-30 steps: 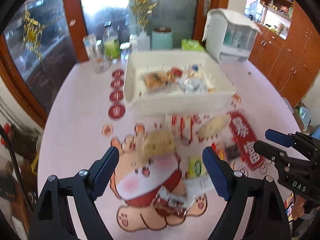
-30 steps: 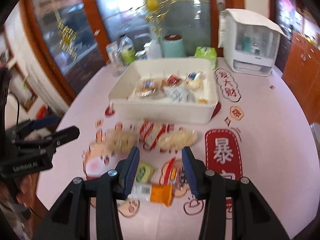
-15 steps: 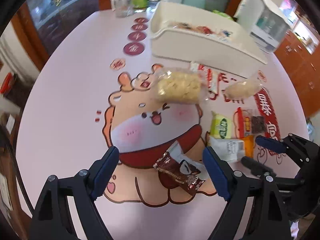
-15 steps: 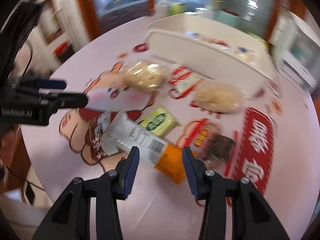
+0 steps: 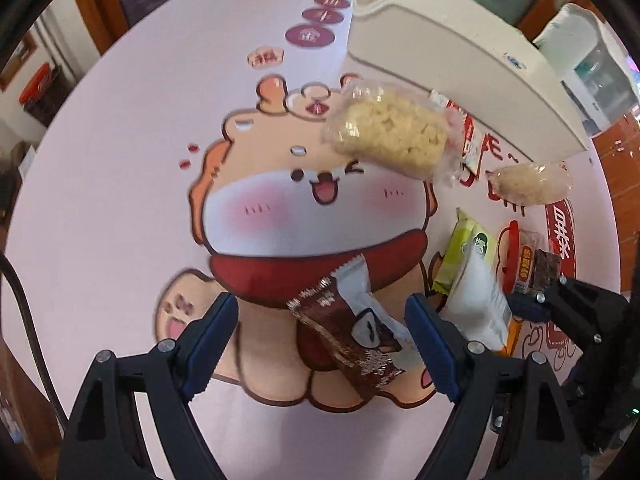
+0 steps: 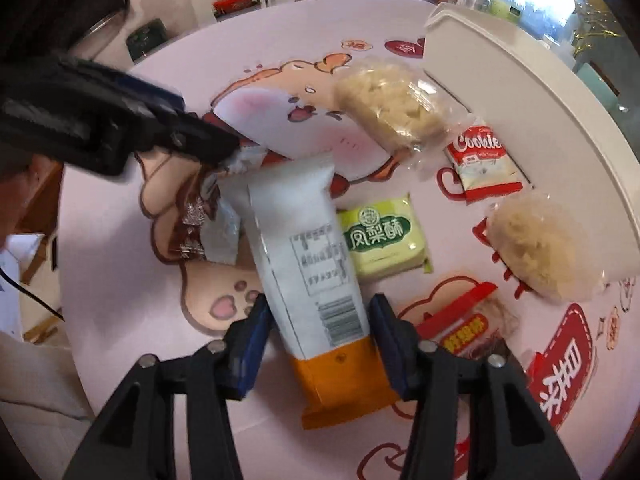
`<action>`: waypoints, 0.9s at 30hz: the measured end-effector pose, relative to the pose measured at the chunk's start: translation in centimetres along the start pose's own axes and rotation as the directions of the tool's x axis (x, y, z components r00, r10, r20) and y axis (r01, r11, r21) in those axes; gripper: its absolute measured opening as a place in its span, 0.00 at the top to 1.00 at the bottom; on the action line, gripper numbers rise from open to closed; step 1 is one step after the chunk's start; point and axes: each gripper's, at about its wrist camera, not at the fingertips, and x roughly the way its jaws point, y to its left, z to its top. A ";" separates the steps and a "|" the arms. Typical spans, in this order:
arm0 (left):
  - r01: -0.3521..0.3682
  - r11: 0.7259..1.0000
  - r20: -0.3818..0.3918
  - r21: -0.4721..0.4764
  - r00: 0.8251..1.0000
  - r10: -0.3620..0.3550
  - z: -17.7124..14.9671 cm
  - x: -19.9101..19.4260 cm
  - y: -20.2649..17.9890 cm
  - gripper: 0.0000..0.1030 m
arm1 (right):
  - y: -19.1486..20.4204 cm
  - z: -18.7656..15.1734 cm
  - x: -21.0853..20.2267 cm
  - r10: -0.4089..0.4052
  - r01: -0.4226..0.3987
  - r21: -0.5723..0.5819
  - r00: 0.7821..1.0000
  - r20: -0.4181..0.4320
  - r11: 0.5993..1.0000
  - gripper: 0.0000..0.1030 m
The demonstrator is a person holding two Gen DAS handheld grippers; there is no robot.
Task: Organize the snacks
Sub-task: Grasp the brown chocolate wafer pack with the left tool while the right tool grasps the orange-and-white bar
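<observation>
The white-and-orange packet (image 6: 316, 280) lies flat on the worktop (image 6: 256, 40) between your right tool's (image 6: 318, 344) spread fingers, ungripped. Your left tool (image 5: 322, 344) gapes around the brown wrapper (image 5: 348, 340). The green pastry pack (image 6: 382, 236) touches the packet's side, the white bin (image 6: 532, 120) beyond

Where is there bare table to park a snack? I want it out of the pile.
Free: the pink table left of the printed bear, and the strip past the bear toward the red discs. Crowded: right of the bear, packets fill the space up to the white bin.
</observation>
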 end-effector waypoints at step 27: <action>-0.179 0.983 -0.032 -0.034 0.984 0.178 -3.4 1.1 -4.3 0.68 | -3.7 -5.5 -4.5 0.127 -0.145 0.308 0.989 0.078 0.940 0.62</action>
